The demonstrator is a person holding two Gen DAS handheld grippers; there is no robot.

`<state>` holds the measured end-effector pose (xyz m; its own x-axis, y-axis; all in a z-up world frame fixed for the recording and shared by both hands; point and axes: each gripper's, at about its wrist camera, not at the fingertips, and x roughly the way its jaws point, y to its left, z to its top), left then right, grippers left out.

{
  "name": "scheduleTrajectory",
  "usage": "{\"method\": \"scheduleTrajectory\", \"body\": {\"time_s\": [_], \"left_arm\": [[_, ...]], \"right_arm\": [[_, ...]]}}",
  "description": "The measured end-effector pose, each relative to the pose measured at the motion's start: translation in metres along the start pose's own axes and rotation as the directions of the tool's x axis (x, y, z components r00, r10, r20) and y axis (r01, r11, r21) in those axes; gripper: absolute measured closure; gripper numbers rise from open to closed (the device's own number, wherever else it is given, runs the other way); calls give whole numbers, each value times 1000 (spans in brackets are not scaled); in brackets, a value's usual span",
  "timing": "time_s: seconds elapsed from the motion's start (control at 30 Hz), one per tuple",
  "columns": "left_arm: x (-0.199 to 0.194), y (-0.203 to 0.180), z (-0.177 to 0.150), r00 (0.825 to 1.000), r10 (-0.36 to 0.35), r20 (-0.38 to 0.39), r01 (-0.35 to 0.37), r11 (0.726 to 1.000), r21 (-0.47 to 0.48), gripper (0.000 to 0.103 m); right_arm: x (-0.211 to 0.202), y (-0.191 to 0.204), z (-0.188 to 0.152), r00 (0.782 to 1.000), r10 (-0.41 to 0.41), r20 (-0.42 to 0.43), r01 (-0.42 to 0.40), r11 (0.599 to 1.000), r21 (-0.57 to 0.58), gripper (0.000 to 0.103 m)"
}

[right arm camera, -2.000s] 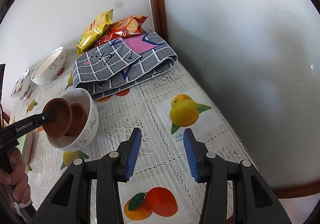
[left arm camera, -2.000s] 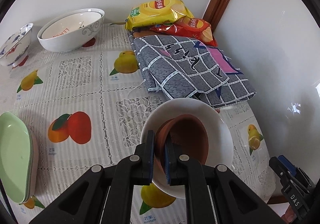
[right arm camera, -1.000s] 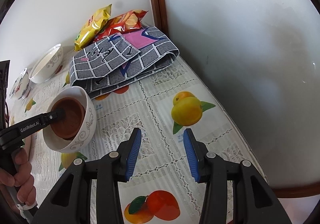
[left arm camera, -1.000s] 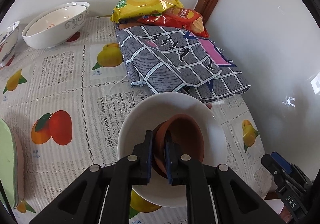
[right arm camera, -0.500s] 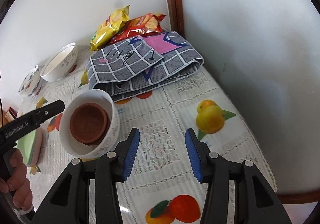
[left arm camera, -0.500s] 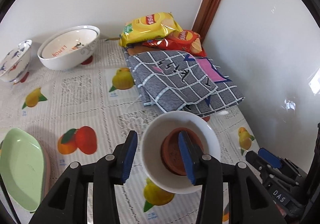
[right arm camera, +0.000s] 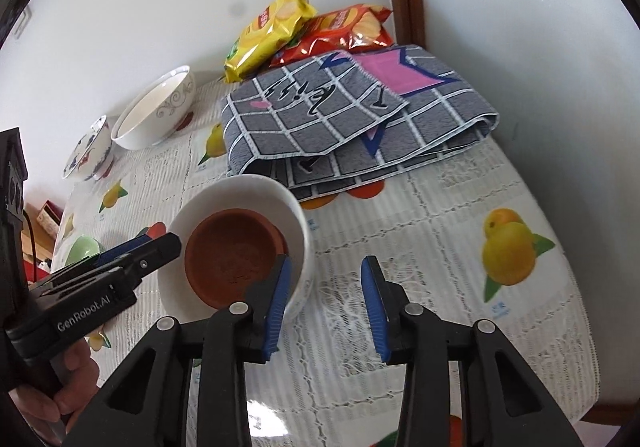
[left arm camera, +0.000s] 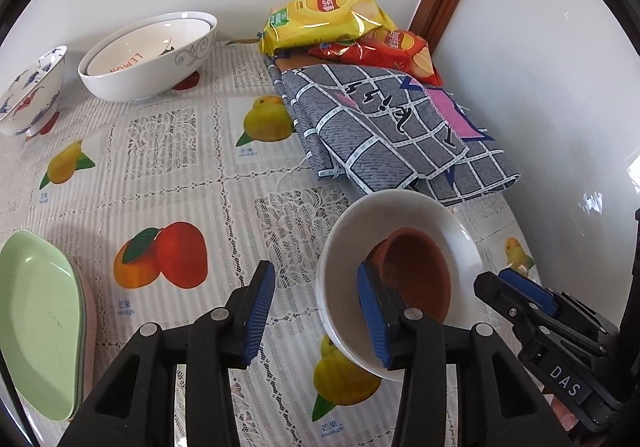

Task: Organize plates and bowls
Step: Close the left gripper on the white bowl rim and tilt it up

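A white bowl (left arm camera: 400, 213) stands on the fruit-print tablecloth with a brown clay bowl (left arm camera: 414, 275) nested inside it. My left gripper (left arm camera: 316, 311) is open; its right finger hangs in front of the brown bowl and the white bowl's left rim lies between the fingers, untouched. In the right wrist view the white bowl (right arm camera: 240, 195) and the brown bowl (right arm camera: 232, 255) sit just left of centre. My right gripper (right arm camera: 324, 305) is closing, its left finger inside the bowl and the bowl's right wall between the jaws, with a gap still showing on the outer side.
At the back left stand two nested large white bowls (left arm camera: 148, 55) and a blue-patterned bowl (left arm camera: 28, 95). Stacked green plates (left arm camera: 36, 335) lie at the near left. A folded grey cloth (left arm camera: 392, 135) and chip bags (left arm camera: 328, 19) fill the back right corner by the wall.
My left gripper let go of the brown bowl's rim, opened and drew back to the left. The right gripper moved left to the white bowl and now straddles its right wall.
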<state>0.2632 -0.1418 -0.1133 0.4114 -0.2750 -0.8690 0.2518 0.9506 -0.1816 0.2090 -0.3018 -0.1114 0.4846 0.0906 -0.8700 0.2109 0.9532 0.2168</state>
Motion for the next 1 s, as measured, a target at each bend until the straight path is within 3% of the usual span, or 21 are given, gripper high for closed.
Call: {"method": "scheduleTrajectory", "body": {"time_s": [0.17, 0.27, 0.57, 0.8, 1.0], "left_arm": [[12, -1, 0, 999, 40, -23, -40, 999, 15, 62], [21, -1, -1, 996, 77, -36, -76, 997, 29, 62], [36, 2, 0, 995, 85, -56, -83, 996, 42, 56], [45, 5, 2, 996, 46, -76, -43, 998, 39, 55], [48, 7, 2, 996, 21, -85, -18, 999, 40, 55]], "right_arm": [[17, 9, 2, 998, -48, -39, 47, 999, -20, 75], [24, 12, 4, 996, -76, -50, 74, 997, -32, 75], [42, 16, 7, 987, -136, -85, 132, 990, -52, 75], [46, 16, 8, 985, -156, -78, 151, 987, -59, 74], [47, 13, 7, 984, -173, -49, 169, 983, -76, 59]]}}
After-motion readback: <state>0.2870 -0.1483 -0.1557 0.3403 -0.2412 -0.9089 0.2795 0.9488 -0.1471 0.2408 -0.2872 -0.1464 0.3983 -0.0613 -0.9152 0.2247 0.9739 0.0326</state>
